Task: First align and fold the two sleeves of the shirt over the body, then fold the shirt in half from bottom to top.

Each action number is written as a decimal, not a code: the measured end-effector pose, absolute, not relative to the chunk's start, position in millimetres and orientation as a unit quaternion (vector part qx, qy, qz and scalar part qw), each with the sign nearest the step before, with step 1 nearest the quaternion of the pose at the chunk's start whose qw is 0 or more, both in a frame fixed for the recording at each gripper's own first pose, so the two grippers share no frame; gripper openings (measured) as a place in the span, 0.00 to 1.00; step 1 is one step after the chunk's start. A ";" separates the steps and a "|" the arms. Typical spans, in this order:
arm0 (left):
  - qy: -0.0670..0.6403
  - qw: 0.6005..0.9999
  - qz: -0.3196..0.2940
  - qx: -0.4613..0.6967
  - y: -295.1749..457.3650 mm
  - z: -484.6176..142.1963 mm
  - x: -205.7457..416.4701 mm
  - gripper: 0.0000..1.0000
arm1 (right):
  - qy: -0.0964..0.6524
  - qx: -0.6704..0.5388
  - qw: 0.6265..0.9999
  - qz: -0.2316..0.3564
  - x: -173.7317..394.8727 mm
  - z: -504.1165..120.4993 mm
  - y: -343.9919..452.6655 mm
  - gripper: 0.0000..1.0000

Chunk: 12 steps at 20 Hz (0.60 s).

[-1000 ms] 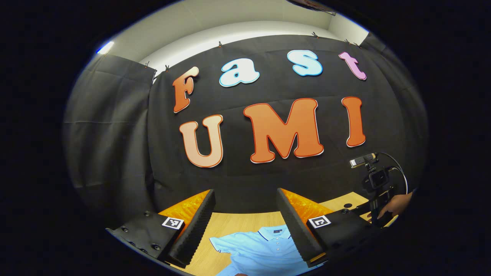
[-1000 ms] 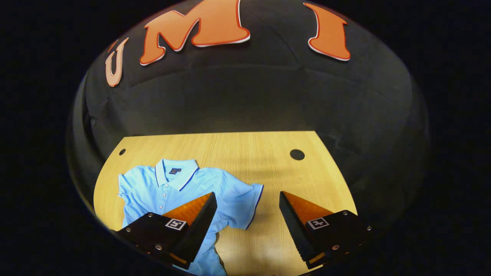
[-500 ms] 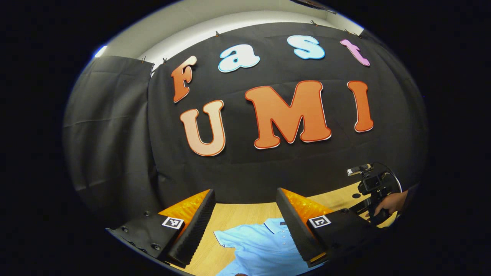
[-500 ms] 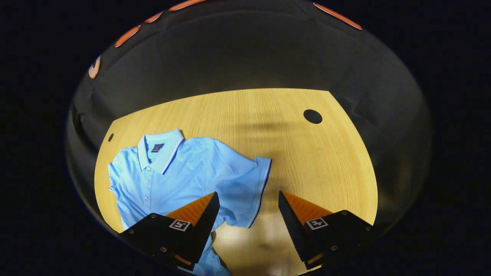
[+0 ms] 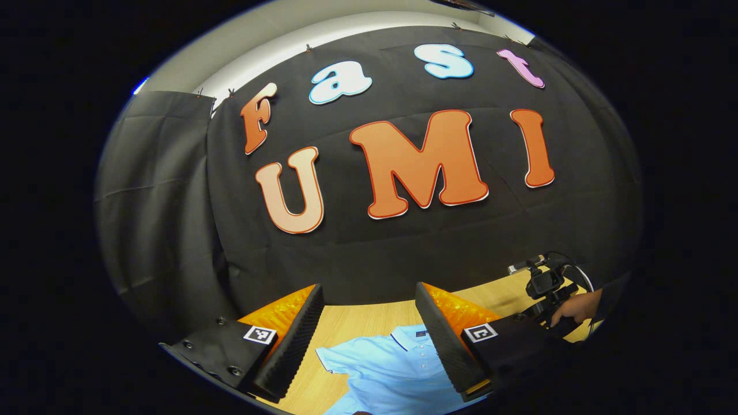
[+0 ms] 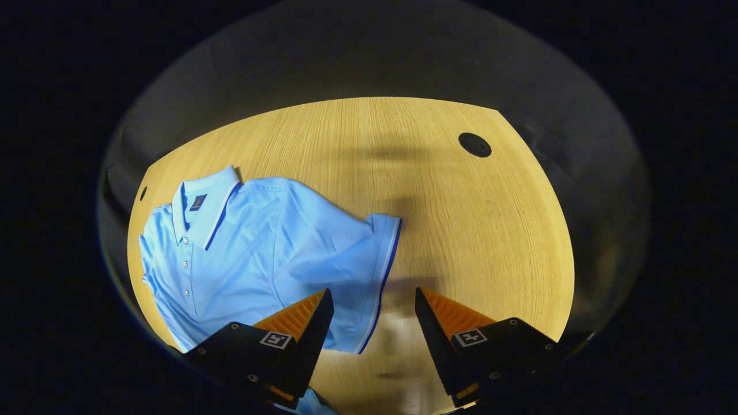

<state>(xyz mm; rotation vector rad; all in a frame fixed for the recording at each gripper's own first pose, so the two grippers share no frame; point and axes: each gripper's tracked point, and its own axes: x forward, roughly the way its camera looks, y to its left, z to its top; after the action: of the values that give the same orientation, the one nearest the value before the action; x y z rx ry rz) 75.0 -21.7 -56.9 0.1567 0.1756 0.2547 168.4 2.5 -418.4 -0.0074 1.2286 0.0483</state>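
**Soft polo, best pinched at the sleeve hem**

In the right gripper view, the right gripper (image 6: 372,323) hangs above the table (image 6: 461,230) with its jaws apart and nothing between them; the banded edge of the sleeve (image 6: 369,259) lies just beyond the gap. The left gripper (image 5: 369,334) is likewise spread and empty, held higher and pointing mostly at the booth wall, with the shirt (image 5: 392,369) below its fingers. Farther off in that view, a hand (image 5: 568,308) grips the other tool.

The shirt (image 6: 248,253) lies flat, collar away from the grippers, neither sleeve folded yet. It looks light, limp knit: it should drape and wrinkle if dragged. A pinch at the sleeve hem corner seems the surest hold.
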 end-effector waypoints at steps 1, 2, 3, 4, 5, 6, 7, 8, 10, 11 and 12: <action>0.088 0.985 0.128 0.078 -22.3 -56.8 74.3 1.00 | 0.580 -0.006 0.814 0.021 167.5 -420.7 3.2 0.85; 0.088 0.984 0.130 0.079 -20.5 -56.8 74.4 1.00 | 0.584 -0.007 0.811 0.020 166.4 -423.6 5.1 0.80; 0.087 0.984 0.133 0.080 -18.5 -54.7 74.0 1.00 | 0.595 -0.007 0.803 0.020 161.5 -425.0 7.5 0.77; 0.088 0.983 0.136 0.081 -17.3 -54.9 71.6 1.00 | 0.591 -0.003 0.807 0.018 163.4 -423.6 9.6 0.72; 0.089 0.983 0.140 0.083 -15.6 -55.0 70.8 1.00 | 0.593 -0.001 0.805 0.018 165.1 -426.7 12.3 0.71; 0.089 0.982 0.142 0.084 -15.3 -54.1 68.9 1.00 | 0.597 0.007 0.802 0.021 164.7 -424.8 16.5 0.64; 0.089 0.982 0.144 0.085 -14.4 -53.2 68.1 1.00 | 0.595 0.011 0.803 0.017 166.5 -426.0 17.5 0.54; 0.088 0.982 0.144 0.086 -13.9 -52.2 67.4 1.00 | 0.597 0.017 0.802 0.012 167.5 -424.1 17.8 0.43; 0.085 0.982 0.144 0.087 -14.2 -49.0 65.0 1.00 | 0.602 0.028 0.798 0.006 167.6 -425.8 20.4 0.17; 0.084 0.982 0.144 0.089 -14.4 -46.6 64.0 1.00 | 0.607 0.043 0.793 0.012 165.6 -424.1 25.6 0.16; 0.084 0.982 0.144 0.092 -14.6 -46.0 61.0 1.00 | 0.612 0.059 0.789 0.019 164.8 -421.2 31.1 0.12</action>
<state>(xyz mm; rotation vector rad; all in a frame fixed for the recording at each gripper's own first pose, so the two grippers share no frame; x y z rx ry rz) 61.0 -14.6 -46.0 0.1842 0.1683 0.2892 164.8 31.1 -421.2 0.1268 1.3176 0.0411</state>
